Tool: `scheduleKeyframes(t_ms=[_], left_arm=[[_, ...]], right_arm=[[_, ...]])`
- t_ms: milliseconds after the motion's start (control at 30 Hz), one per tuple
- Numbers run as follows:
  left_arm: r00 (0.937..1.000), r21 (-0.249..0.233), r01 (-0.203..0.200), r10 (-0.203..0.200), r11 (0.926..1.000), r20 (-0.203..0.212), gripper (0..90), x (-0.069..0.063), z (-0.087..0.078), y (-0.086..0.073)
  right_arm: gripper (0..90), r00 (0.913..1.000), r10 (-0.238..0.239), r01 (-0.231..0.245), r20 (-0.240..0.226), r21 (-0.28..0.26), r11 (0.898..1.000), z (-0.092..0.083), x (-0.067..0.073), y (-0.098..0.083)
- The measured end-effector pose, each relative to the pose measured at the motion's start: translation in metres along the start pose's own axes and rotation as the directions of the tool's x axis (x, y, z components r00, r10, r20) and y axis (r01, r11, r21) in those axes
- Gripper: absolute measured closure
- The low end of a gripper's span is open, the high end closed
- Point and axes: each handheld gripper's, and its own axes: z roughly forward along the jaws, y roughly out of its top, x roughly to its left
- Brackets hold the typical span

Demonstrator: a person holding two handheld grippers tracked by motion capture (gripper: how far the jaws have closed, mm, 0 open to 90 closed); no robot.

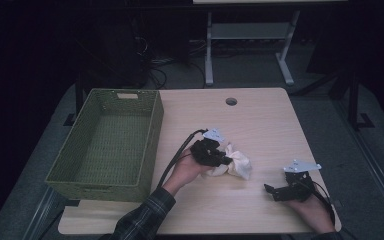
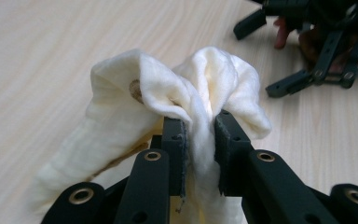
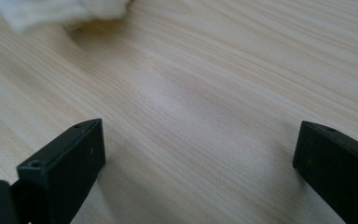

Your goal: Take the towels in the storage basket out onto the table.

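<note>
In the high view we see our right gripper [image 1: 280,191] at the lower right of the frame, resting low on the wooden table [image 1: 260,120] with our right hand [image 1: 312,210] behind it. Its jaws are spread wide and hold nothing; in the right gripper view they rise at the lower left and lower right corners with only bare wood grain between them.

A little farther up, just left of the frame's centre, our left gripper [image 1: 223,159] sits at the end of a plaid sleeve [image 1: 145,217] that enters from the bottom edge. It is pinching a cream-coloured cloth [image 1: 235,164], which lies crumpled on the table near the middle of the picture. In the left gripper view the cloth [image 2: 135,107] bunches up at the centre of the frame, a fold of it squeezed between the two pads, the rest spilling toward the lower left. The right gripper [image 2: 303,56] shows at the upper right of that view, well apart from the cloth. In the right gripper view a corner of the cloth [image 3: 56,14] sits at the upper left.

Farther still, at the left of the high view, a green woven basket [image 1: 152,135] stands on the table's left edge, its near wall beside our left forearm. Toward the top, a round cable hole [image 1: 231,101] marks the table's far side.
</note>
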Motion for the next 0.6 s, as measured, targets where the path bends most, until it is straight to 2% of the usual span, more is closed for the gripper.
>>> scheduleKeyframes(t_ms=[100, 300, 333, 367, 467, 600], left_arm=[[1.0, 0.015, 0.003, -0.003, 0.9999, 0.004, 72.8, 0.001, 0.008, -0.004], [1.0, -0.018, 0.007, -0.007, 0.9998, -0.003, 45.7, -0.001, 0.001, -0.001], [1.0, -0.034, 0.008, -0.009, 0.9994, 0.0, 42.8, -0.002, -0.006, 0.0], [1.0, -0.034, 0.008, -0.009, 0.9994, 0.0, 41.7, -0.002, -0.006, 0.0], [0.9999, -0.059, 0.009, -0.01, 0.9982, -0.012, 41.7, -0.002, -0.021, 0.0], [0.9995, -0.051, 0.0, -0.002, 0.9987, -0.03, 43.3, 0.001, -0.029, -0.007]], right_arm=[[1.8, 1.0, 0.0, 0.0, 0.0, 0.0, 1.0, 0.0, 0.0, 0.0], [1.8, 1.0, -0.004, 0.004, -0.001, -0.001, 1.0, 0.0, 0.0, 0.0], [1.8, 1.0, -0.004, 0.004, -0.001, -0.001, 1.0, 0.0, 0.0, 0.0], [1.8, 1.0, -0.004, 0.004, -0.001, -0.001, 1.0, 0.0, 0.0, 0.0], [1.8, 1.0, -0.003, 0.003, -0.001, 0.0, 1.0, 0.0, 0.0, 0.0], [1.8, 1.0, -0.003, 0.003, -0.002, 0.0, 1.0, 0.0, 0.0, 0.0]])
